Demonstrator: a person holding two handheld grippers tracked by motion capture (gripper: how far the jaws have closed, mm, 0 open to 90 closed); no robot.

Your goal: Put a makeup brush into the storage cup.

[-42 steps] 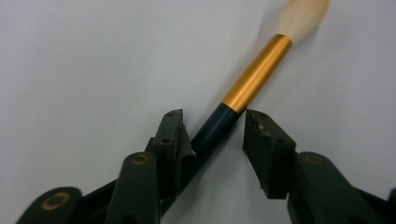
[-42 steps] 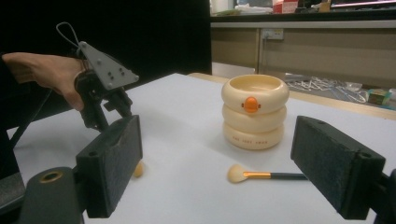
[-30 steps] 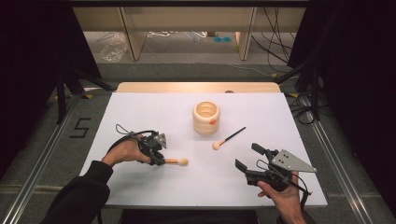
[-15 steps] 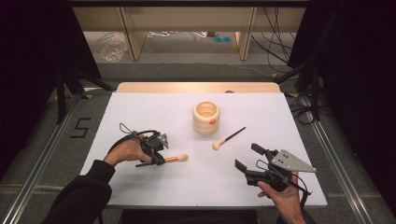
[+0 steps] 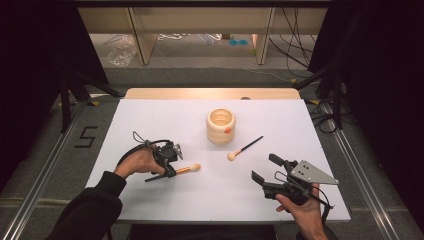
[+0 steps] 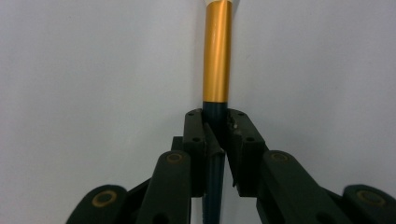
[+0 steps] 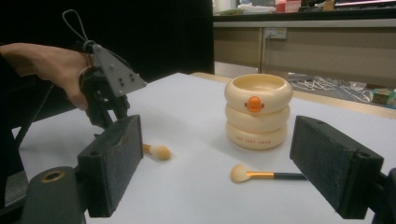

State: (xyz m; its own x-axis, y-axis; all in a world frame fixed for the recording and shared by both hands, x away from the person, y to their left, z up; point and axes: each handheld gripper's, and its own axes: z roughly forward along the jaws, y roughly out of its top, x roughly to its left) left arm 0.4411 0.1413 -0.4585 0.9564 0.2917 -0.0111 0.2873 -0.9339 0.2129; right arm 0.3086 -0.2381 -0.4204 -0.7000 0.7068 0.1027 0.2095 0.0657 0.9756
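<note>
left gripper [image 5: 169, 167] fingers are clamping the brush [image 5: 186, 170] by its dark handle, low on the table [image 5: 165, 115], likely for lifting into the cup [image 5: 220, 126]. second brush [image 5: 244, 148] is lying beside it. right gripper [image 5: 265, 171] fingers are spread, hovering empty.

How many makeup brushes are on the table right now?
2. One brush is clamped by its handle in the left gripper; the other brush lies loose in front of the cream holder, ahead of the open right gripper.
</note>
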